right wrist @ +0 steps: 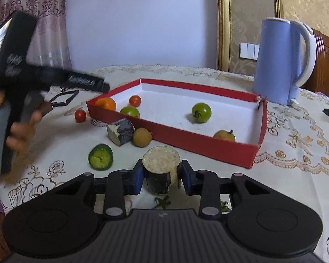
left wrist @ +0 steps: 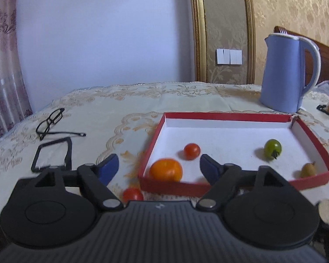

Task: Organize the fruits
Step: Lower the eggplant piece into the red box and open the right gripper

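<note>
Right tongs (right wrist: 160, 176) clamping cylindrical cane stub (right wrist: 160, 171), left tongs (left wrist: 159, 168) wide, red cardboard tray (right wrist: 199, 141).

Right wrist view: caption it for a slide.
Right gripper clamps a sugarcane chunk beside the red tray of fruit.

My bench (right wrist: 285, 153) wears a cream cloth; on it a red tray (right wrist: 186, 141), kettle (right wrist: 276, 65), glasses (left wrist: 50, 120), loose fruit (right wrist: 100, 157).
</note>
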The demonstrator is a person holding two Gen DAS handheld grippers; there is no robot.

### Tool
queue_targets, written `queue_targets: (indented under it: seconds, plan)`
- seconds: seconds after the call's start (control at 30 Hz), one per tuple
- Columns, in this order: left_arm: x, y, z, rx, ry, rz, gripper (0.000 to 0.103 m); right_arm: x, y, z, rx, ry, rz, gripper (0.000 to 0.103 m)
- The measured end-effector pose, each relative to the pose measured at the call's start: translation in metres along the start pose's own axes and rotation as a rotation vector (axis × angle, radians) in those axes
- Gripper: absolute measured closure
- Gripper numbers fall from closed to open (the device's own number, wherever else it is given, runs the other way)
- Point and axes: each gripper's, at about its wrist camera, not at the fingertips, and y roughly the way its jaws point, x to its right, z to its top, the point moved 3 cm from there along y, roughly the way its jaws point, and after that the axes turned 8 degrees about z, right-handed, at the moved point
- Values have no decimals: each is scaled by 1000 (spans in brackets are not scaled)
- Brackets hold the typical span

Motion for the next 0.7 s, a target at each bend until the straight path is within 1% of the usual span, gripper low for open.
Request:
queue_targets:
  seconds: [0.13, 0.2, 0.3, 0.47, 0.7]
  plan:
    - [-4, -11, -9, 5, -9, 10, 18, -2, -2, 8, 21, -6, 0, 69]
    - [-5, -15, -12, 13, -4, 26, 14, -1, -2, 13, 32, -2, -1, 69]
    - [-7, -19, -16, 22, 6, 50, 12, 2, -1, 21, 43, -1, -10, 69]
    - [-8, -22, -20, 26, 18, 75, 9, 8, 3, 42, 67, -3, -25, 69]
    - [-8, -23, -23, 32, 33, 89, 5, 20, 28, 71, 74, 36, -37, 69]
